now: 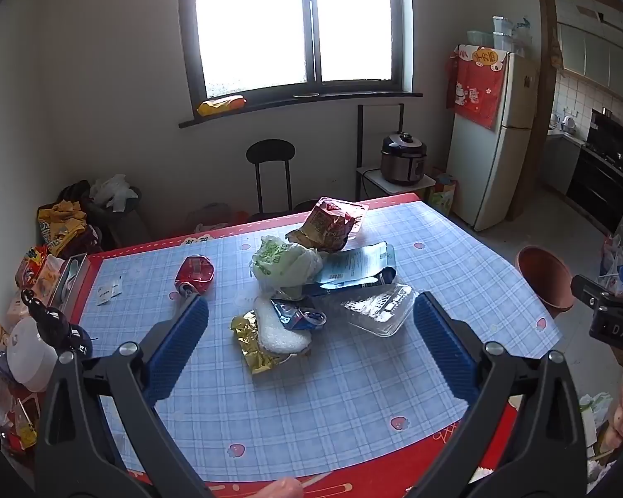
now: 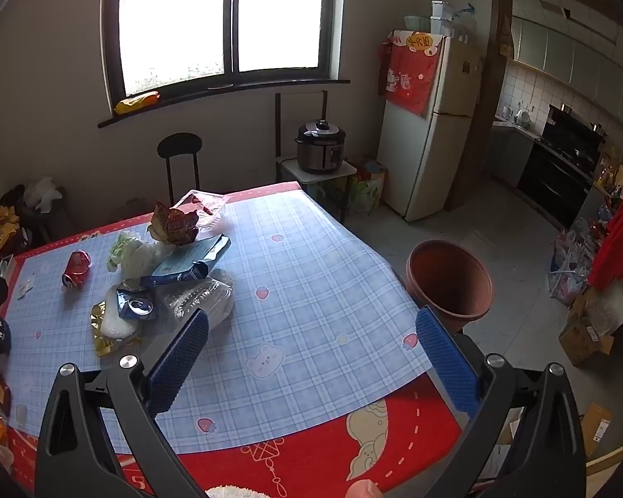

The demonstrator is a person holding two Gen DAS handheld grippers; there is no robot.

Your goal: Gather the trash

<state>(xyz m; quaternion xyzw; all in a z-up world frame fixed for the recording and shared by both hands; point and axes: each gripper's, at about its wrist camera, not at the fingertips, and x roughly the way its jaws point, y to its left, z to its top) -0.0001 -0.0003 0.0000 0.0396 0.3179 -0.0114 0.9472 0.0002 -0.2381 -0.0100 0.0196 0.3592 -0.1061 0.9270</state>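
The trash pile (image 1: 315, 286) lies at mid-frame in the left wrist view, on the table (image 1: 353, 394) just above and between the spread fingers of the left gripper (image 1: 310, 315), which is released and holds nothing. In the right wrist view the pile sits left of centre, up and left of the right gripper (image 2: 311, 325), also released and empty. One crushed red can (image 1: 195, 276) lies apart, left of the pile; one crushed blue can (image 1: 299, 315) is within it. One brown bin (image 2: 450, 280) stands right of the table.
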